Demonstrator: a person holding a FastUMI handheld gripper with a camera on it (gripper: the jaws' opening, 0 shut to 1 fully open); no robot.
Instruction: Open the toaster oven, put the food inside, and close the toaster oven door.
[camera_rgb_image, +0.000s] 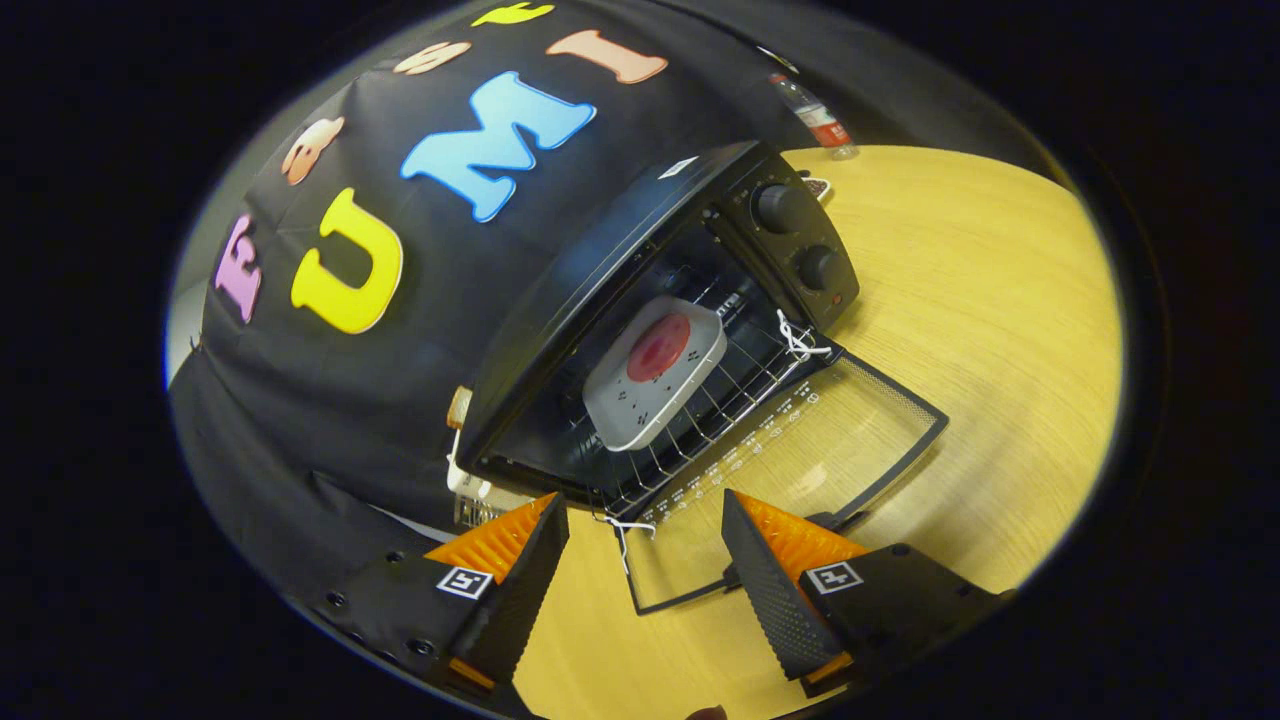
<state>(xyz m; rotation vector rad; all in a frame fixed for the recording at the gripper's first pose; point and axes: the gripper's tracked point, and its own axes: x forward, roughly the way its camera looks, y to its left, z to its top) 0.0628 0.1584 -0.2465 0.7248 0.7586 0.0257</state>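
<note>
— Jaws?
— Gripper (645, 545) jaws spread wide, holding nothing, over the glass door (790, 470) folded flat on the wooden bench (1000, 330).
— Food?
— Red food on white square plate (655, 372), on the wire rack inside the black toaster oven (600, 300).

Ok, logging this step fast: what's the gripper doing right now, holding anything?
Gripper: open and empty, fingers spread above the lowered toaster oven door; the food tray already sits on the rack inside.
</note>
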